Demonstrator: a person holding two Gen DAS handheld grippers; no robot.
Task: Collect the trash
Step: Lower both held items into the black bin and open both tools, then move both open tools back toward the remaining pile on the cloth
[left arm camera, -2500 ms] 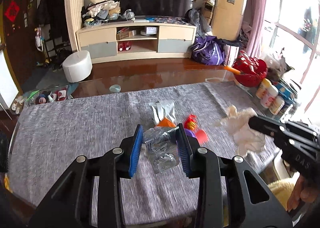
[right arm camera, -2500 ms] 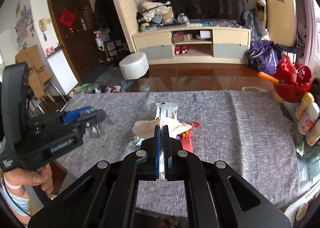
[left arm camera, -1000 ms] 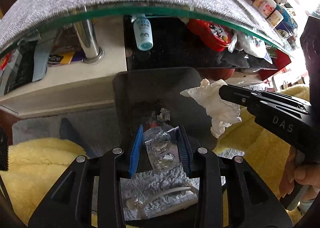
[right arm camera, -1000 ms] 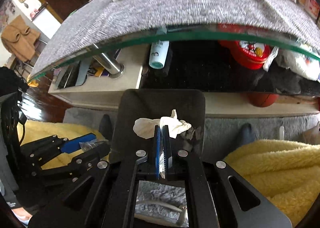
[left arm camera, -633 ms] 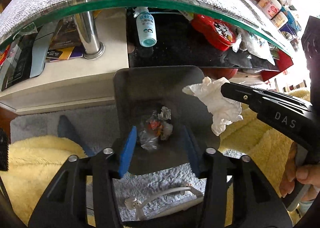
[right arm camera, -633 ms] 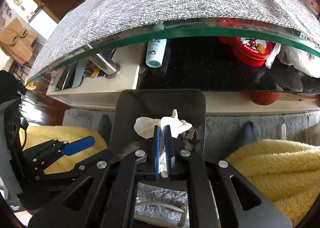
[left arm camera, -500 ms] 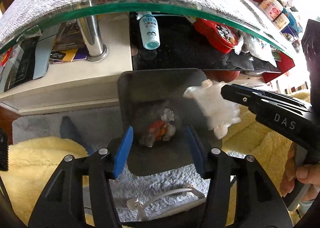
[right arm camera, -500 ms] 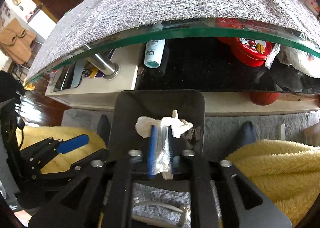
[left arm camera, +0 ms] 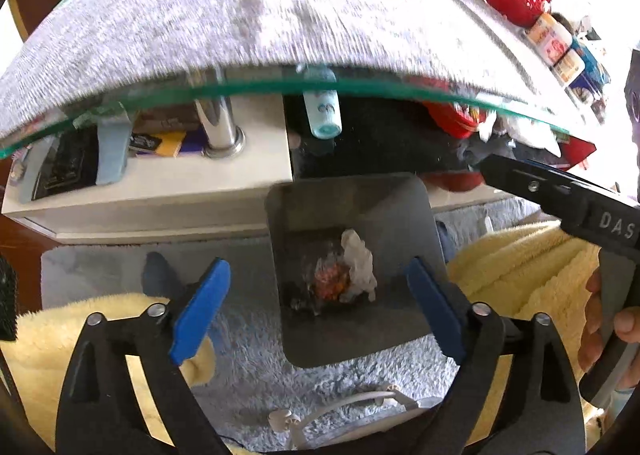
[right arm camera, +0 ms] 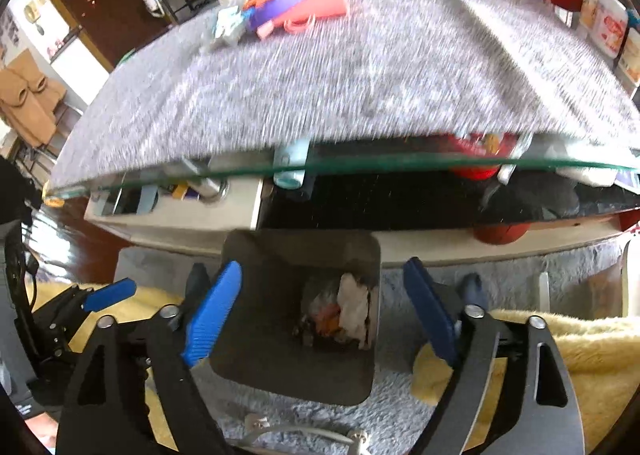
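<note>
Blue-padded left claw [left arm camera: 318, 311] of mine released, jaws just spread wide, nothing between pads. My right claw [right arm camera: 322, 315] likewise released, jaws just opened, empty. Dark bin [left arm camera: 412, 223] directly below both claws, on grey rug. White tissue [left arm camera: 360, 267] and crumpled clear wrapper [left arm camera: 330, 281] lie at bin bottom. Beyond claws: glass-edged worktop [right arm camera: 360, 67], remaining trash [right arm camera: 288, 7] at far side.

Bright daylight floods in around two o'clock; the grey tablecloth [left arm camera: 248, 23] smears with motion blur, and fisheye edges bow.
</note>
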